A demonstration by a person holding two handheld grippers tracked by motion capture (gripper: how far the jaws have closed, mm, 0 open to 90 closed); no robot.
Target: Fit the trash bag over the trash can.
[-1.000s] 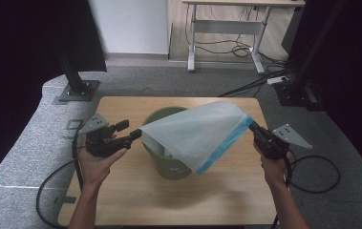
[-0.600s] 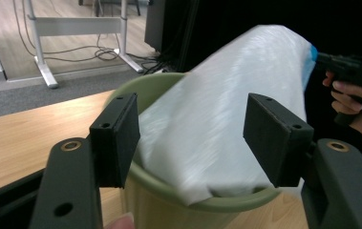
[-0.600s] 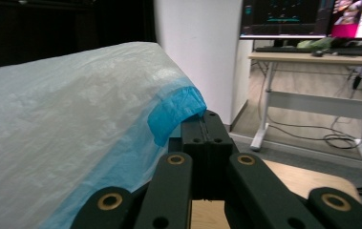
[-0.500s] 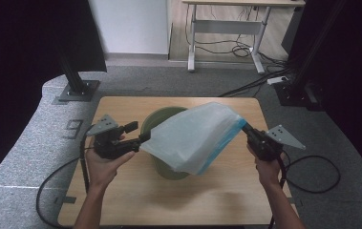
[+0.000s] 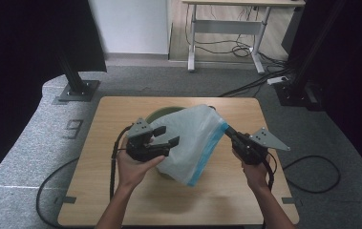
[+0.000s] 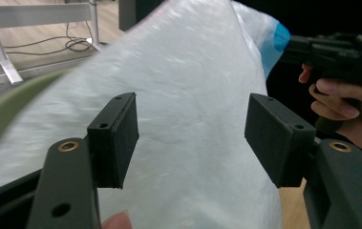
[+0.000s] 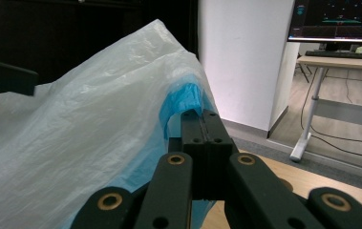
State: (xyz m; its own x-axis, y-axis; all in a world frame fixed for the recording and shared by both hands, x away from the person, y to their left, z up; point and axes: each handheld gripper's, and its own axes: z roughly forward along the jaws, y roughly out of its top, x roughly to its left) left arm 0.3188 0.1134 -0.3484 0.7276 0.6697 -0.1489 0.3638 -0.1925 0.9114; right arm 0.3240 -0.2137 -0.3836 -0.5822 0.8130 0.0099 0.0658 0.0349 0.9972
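A white plastic bag (image 5: 193, 138) with a blue hem is draped over a green bin (image 5: 162, 113) in the middle of the wooden table (image 5: 116, 114). My right gripper (image 5: 227, 130) is shut on the bag's blue hem at its right corner; in the right gripper view the jaws (image 7: 202, 117) pinch the blue fold. My left gripper (image 5: 168, 136) is open at the bag's left side. In the left gripper view the white film (image 6: 193, 86) lies just beyond the spread pads (image 6: 116, 136), not pressed. The bin's inside is hidden by the bag.
The bin's green rim (image 6: 6, 109) curves past at the left of the left gripper view. Cables trail off both grippers over the table's front edge. Behind the table are black stand bases (image 5: 76, 90) and a white desk frame (image 5: 226, 28) on grey floor.
My left gripper has moved right, from beside the bin up to the bag. My right gripper has drifted left with the hem, and the bag has bunched toward the middle.
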